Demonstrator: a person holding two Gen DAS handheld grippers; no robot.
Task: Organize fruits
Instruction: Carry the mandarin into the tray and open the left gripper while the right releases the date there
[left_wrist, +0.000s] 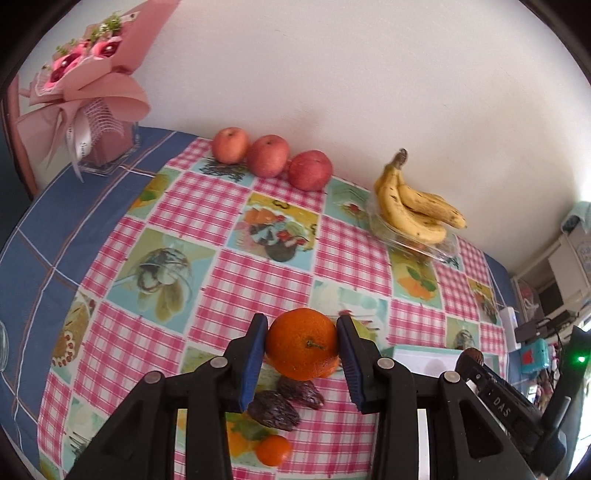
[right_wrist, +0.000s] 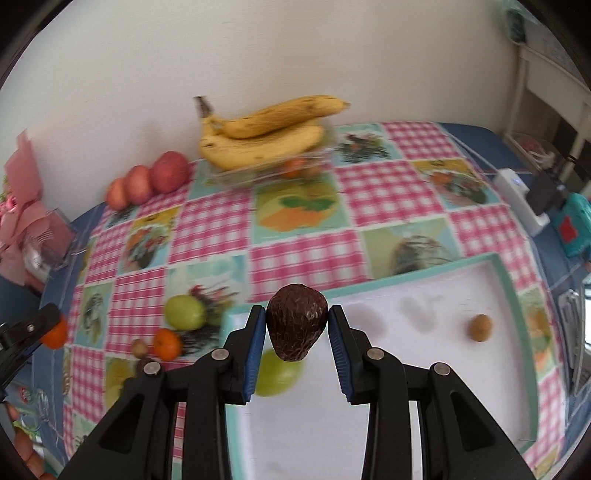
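Left gripper (left_wrist: 302, 341): blue-padded jaws clamped on round orange mandarin w/ green stem (left_wrist: 302, 343), fruit centred between pads, held above pink-check tablecloth (left_wrist: 236, 284); two dark wrinkled dates (left_wrist: 284, 402) + small orange kumquat (left_wrist: 273, 449) on cloth below.

Right gripper (right_wrist: 297, 326): jaws clamped on dark brown wrinkled date-like fruit (right_wrist: 297, 326), seated between tips, over near-left corner of white tray w/ teal rim (right_wrist: 515, 295); tray holds green grape-like fruit (right_wrist: 279, 374), partly behind left pad, + small brown round fruit (right_wrist: 480, 327).

Back wall: three red apples (left_wrist: 271, 157) in row; yellow spotted banana bunch (left_wrist: 415, 206) atop clear plastic container (left_wrist: 417, 243).
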